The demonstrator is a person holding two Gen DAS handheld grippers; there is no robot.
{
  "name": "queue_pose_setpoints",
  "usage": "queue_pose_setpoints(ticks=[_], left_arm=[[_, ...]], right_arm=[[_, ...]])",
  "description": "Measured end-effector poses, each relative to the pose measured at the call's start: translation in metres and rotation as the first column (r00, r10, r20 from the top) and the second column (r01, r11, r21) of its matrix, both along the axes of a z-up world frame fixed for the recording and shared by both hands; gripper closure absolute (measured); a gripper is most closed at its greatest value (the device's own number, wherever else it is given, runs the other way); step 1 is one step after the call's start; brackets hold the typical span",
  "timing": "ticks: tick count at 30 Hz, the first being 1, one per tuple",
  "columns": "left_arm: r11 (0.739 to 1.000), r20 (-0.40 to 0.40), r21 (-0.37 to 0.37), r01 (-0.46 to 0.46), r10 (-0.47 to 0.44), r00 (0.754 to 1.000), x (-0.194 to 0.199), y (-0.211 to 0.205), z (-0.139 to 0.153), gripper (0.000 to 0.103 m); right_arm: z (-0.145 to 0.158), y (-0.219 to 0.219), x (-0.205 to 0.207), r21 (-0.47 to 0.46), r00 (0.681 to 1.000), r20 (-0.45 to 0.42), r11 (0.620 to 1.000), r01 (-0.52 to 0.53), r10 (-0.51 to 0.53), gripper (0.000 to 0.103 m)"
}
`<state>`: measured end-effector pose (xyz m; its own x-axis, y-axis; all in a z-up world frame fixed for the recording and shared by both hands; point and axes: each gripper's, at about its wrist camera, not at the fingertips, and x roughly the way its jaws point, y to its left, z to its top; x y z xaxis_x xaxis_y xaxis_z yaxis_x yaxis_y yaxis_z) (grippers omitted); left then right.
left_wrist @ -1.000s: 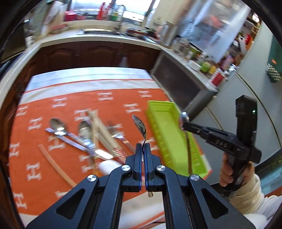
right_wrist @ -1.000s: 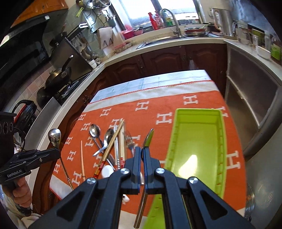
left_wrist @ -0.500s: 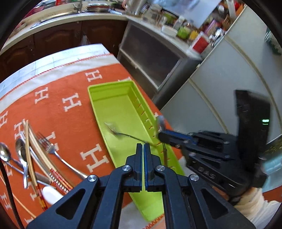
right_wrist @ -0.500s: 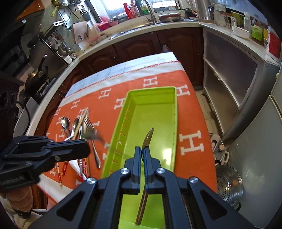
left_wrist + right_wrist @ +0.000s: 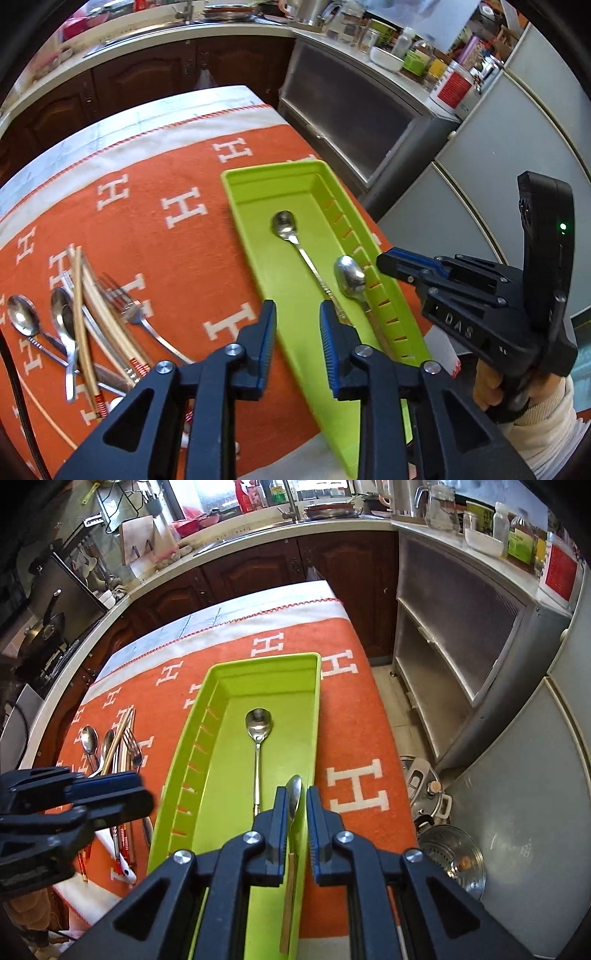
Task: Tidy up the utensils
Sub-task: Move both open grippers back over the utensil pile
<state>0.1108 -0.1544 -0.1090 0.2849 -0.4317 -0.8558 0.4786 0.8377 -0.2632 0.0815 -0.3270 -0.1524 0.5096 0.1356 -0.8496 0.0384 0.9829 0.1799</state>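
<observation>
A lime-green tray [image 5: 255, 192] [image 5: 225, 679] lies on the orange cloth. A long metal spoon [image 5: 283, 224] [image 5: 259, 722] lies flat in it. My left gripper [image 5: 297, 332] is open and empty above the tray's near end. A second spoon with a wooden handle [image 5: 294, 802] [image 5: 349, 275] leans on the tray's right wall between the pads of my right gripper [image 5: 294, 818], whose jaws stand slightly apart around it. Several loose spoons, a fork and chopsticks [image 5: 79, 314] [image 5: 118, 742] lie on the cloth to the left.
The table's right edge runs just past the tray, with a metal cabinet [image 5: 461, 627] and pots on the floor [image 5: 452, 860] beyond. A kitchen counter and sink [image 5: 295, 520] stand behind the table.
My left gripper opened and let its spoon go; it now lies flat in the tray. My right gripper's jaws parted slightly around the second spoon, now lower against the tray wall.
</observation>
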Motion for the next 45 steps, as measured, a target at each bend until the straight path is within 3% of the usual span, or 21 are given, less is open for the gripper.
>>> queue_pose_setpoints(ticks=[7,12,14,20,34,39,42,45], left_arm=[[0.995,0.006,0.008,-0.095,0.095,0.995,-0.003,0.045,0.003,0.072],[0.982,0.049,0.030,-0.184,0.183,0.982,-0.011,0.087,0.010,0.060],[0.975,0.062,0.036,-0.221,0.218,0.974,-0.014,0.102,0.013,0.060],[0.948,0.099,0.048,-0.314,0.308,0.946,-0.020,0.143,0.022,0.060],[0.855,0.131,0.060,-0.515,0.505,0.853,-0.042,0.238,0.026,0.054],[0.822,0.124,0.069,-0.565,0.555,0.822,-0.049,0.264,0.018,0.051],[0.789,0.157,0.095,-0.607,0.590,0.792,-0.054,0.277,0.013,0.040],[0.780,0.182,0.080,-0.620,0.600,0.779,-0.059,0.289,0.008,0.039]], right_arm=[[-0.006,0.007,0.007,0.046,0.999,-0.030,0.999,-0.025,0.026,0.101],[0.007,0.004,-0.002,0.003,0.999,0.037,0.999,0.033,-0.033,0.099],[0.010,0.001,-0.003,-0.020,0.998,0.046,0.998,0.054,-0.053,0.095],[-0.004,0.001,0.003,-0.002,0.999,-0.024,0.999,0.048,-0.048,0.092],[-0.007,0.027,0.009,0.041,0.998,-0.049,0.999,0.035,-0.033,0.095],[-0.004,0.045,0.011,-0.025,0.998,-0.048,0.999,0.047,-0.048,0.092],[0.003,0.052,0.010,-0.053,0.997,-0.035,0.996,0.071,-0.073,0.092],[0.015,0.060,0.007,-0.075,0.997,0.014,0.994,0.083,-0.082,0.092]])
